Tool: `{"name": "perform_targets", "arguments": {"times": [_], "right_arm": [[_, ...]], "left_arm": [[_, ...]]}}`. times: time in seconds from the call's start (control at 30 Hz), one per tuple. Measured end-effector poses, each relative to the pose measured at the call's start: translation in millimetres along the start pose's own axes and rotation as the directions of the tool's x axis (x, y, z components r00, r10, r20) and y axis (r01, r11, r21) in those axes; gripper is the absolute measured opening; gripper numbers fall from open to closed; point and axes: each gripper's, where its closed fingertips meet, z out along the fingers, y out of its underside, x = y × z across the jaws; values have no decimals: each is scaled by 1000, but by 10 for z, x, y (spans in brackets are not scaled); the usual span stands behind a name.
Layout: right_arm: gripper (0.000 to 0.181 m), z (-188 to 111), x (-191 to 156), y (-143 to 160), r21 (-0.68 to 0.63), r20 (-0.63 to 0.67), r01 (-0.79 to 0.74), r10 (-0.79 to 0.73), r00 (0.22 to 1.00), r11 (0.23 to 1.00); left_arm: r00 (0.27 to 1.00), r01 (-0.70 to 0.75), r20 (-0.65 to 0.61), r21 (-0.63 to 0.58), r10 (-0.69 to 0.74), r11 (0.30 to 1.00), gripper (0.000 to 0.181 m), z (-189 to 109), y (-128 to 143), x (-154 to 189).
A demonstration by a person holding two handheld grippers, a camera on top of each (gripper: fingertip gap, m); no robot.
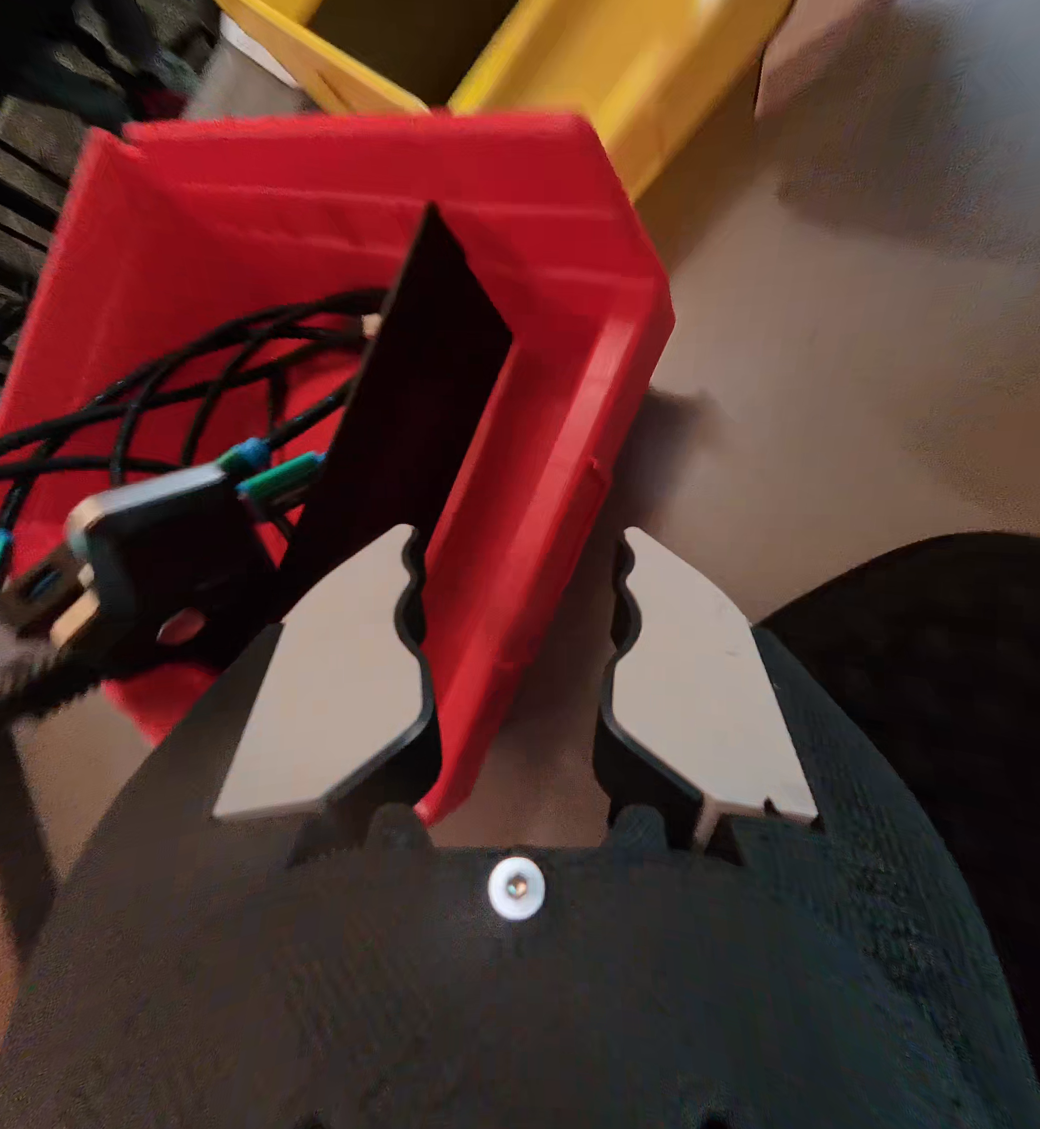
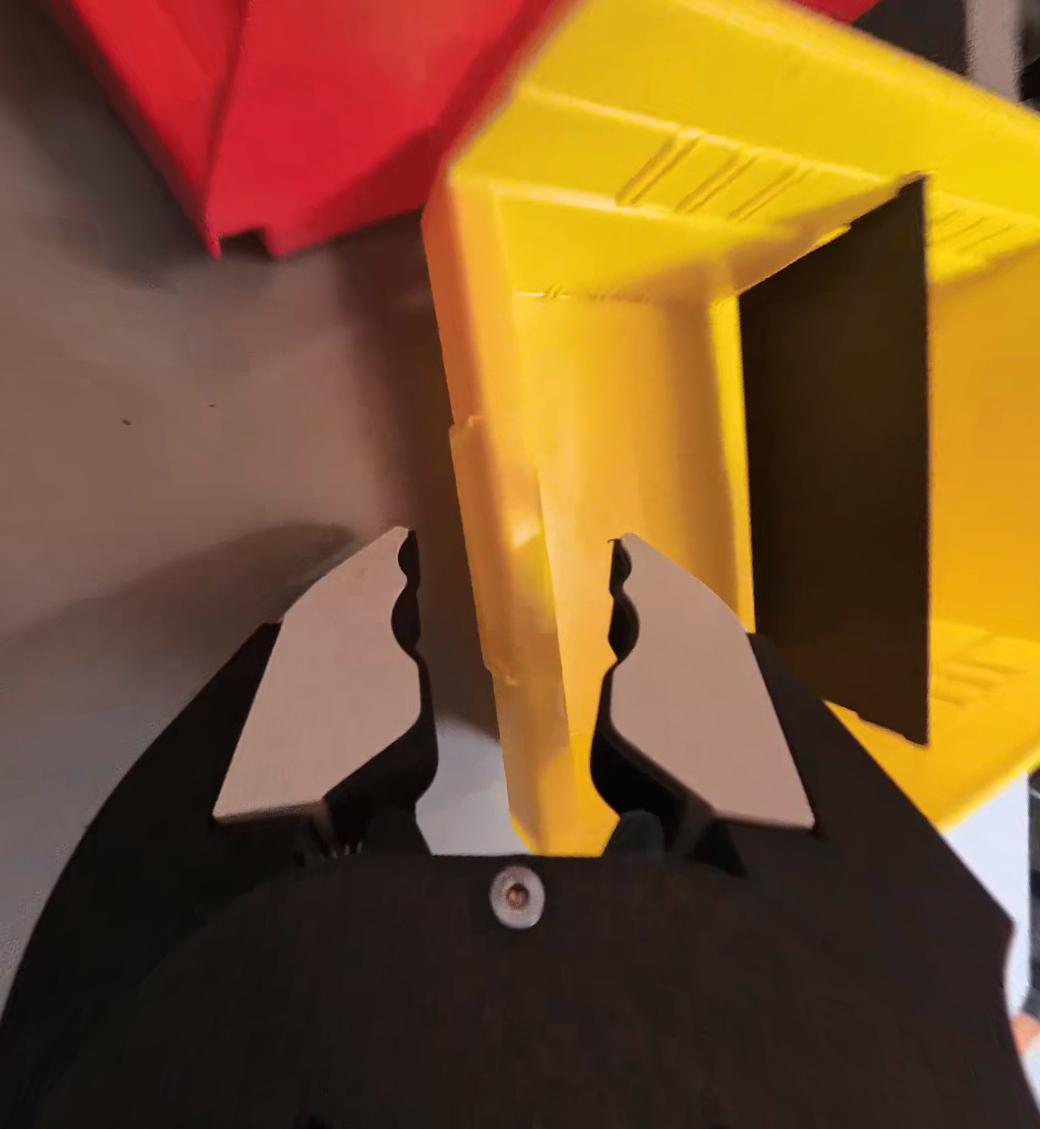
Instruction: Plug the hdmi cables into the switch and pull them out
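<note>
Switch (image 1: 163,550) with cables (image 1: 157,379) lies in red bin (image 1: 297,201) at the counter's (image 1: 872,366) left; left fingers (image 1: 514,537) and right fingers (image 2: 511,540) released, empty.

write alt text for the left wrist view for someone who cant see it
The open left gripper hovers over the near wall of a red bin split by a black divider. In the left compartment lie a black switch and coiled black HDMI cables with green-blue plug collars. Yellow bins stand behind.

The right tool (image 2: 514,544), fingers apart, straddles the yellow bin (image 2: 627,256) wall.
</note>
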Motion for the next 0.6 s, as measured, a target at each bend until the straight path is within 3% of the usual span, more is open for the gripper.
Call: {"name": "perform_targets", "arguments": {"times": [0.03, 0.1, 0.13, 0.17, 0.2, 0.37, 0.6], "right_arm": [[61, 80, -41, -4, -34, 30, 25, -24, 999, 999], [53, 218, -117, 4, -85, 79, 56, -50, 996, 995], [39, 262, -111, 27, -103, 73, 67, -60, 996, 992], [28, 275, -59, 35, -98, 38, 65, -62, 997, 993], [28, 256, -65, 57, -87, 47, 49, -45, 998, 995], [28, -43, -182, 445, -68, 57, 9, -5, 998, 998], [28, -548, -197, 1385, -114, -27, -31, 28, 999, 993]], "left_arm": [[998, -66, -16, -66, 65, 996, 61, 140, 60, 10], [980, -195, -71, -188, 185, 963, 58, 373, 216, 37], [966, -258, -97, -233, 241, 938, 49, 452, 286, 46], [950, -312, -111, -261, 293, 914, 44, 509, 329, 44], [937, -348, -127, -265, 325, 899, 35, 540, 335, 62], [939, -342, -86, -200, 332, 918, 33, 594, 270, 72], [958, -288, -34, -106, 286, 952, 35, 607, 240, 64]]}}
